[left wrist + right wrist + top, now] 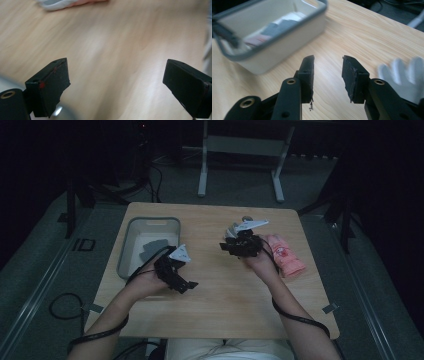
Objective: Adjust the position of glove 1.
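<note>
While both forearms reach in from the near edge of the desk [220, 310], neither hand-held gripper holds anything.

Left hand-held gripper [186, 284]: over the left-centre of the desk, just right of the grey-rimmed bin [126, 251], not touching it as far as the high view shows. In the left gripper view [116, 82] the 2 jaws stand wide apart with bare wood grain between them; nothing is gripped. A grey 3-cornered plate [180, 254] sits on top of it, and its cable [97, 335] trails back along the forearm.

Right hand-held gripper [227, 246]: over the right-centre of the desk, jaws aimed left toward the bin. In the right gripper view [328, 77] the jaws stand part open, a narrower gap than the left, with only desk surface between them.

Pink packet [285, 256]: lies flat on the desk at the right, just beside the right hand [261, 262], on its outer side and behind the jaws. Contact between hand and packet cannot be settled from the dim high view. It is well apart from the left hand-held gripper.

Bin contents: dark grey flat pieces [152, 247] lie inside, also seen in the right gripper view [277, 26]. The bin sits ahead and to the left of the right jaws in that view, clear of them.
</note>
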The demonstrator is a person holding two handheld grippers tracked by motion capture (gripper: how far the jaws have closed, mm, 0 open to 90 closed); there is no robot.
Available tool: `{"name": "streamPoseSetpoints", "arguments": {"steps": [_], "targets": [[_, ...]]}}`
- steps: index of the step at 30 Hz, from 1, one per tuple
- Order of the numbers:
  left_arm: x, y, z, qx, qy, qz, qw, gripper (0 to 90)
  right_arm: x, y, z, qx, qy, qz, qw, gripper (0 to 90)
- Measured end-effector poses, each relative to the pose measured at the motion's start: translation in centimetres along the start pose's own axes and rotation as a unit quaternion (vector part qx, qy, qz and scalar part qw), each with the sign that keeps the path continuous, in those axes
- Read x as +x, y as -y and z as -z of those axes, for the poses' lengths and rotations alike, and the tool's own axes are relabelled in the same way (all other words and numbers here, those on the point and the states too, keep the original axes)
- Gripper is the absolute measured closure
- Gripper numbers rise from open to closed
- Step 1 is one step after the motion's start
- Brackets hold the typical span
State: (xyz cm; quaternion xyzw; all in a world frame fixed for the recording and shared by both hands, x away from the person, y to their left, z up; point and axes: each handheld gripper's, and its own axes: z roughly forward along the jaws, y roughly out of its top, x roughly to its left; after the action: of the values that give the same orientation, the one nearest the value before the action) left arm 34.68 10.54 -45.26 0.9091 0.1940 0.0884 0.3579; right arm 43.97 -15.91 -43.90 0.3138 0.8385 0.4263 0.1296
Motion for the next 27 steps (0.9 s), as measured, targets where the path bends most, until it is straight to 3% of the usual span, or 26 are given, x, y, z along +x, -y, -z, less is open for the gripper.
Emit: {"name": "streamPoseSetpoints", "arguments": {"steps": [2,4,5,9,11,14,17,24,27], "targets": [[-1.0,0.0,-0.7,-0.005,-0.005,-0.007,1.0,5.1,-0.9,0.4,0.4,0.002,0.013,0.005,0.9999,64.8],[-1.8,0.3,-1.5,-0.006,0.001,0.005,1.0,2.1,-1.9,0.9,0.6,0.011,0.031,0.018,0.9993,68.0],[-2.1,0.5,-1.8,-0.008,-0.002,0.001,1.0,2.0,-2.7,1.3,0.7,0.021,0.04,0.023,0.9987,68.1],[-3.6,1.4,-3.2,-0.016,0.005,0.002,0.9999,2.0,-5.0,2.3,0.5,0.037,0.061,0.013,0.9973,67.9],[-4.4,1.8,-4.0,-0.007,0.007,0.0,0.9999,2.0,-6.1,2.7,0.1,0.045,0.073,0.012,0.9963,66.3],[-5.1,2.6,-5.3,0.016,0.007,-0.005,0.9998,2.0,-7.1,3.0,-0.8,0.06,0.079,0.015,0.9949,63.1],[-5.8,3.3,-6.3,0.02,0.006,-0.003,0.9998,2.0,-8.1,2.9,-1.9,0.079,0.088,0.021,0.9928,62.8],[-6.6,4.8,-7.5,0.004,0.004,0.016,0.9999,2.1,-9.2,2.7,-4.0,0.1,0.095,0.053,0.9891,63.7],[-6.7,5.5,-7.5,-0.005,-0.004,0.026,0.9996,2.1,-10.1,3.1,-5.4,0.122,0.101,0.066,0.9851,64.7]]}}
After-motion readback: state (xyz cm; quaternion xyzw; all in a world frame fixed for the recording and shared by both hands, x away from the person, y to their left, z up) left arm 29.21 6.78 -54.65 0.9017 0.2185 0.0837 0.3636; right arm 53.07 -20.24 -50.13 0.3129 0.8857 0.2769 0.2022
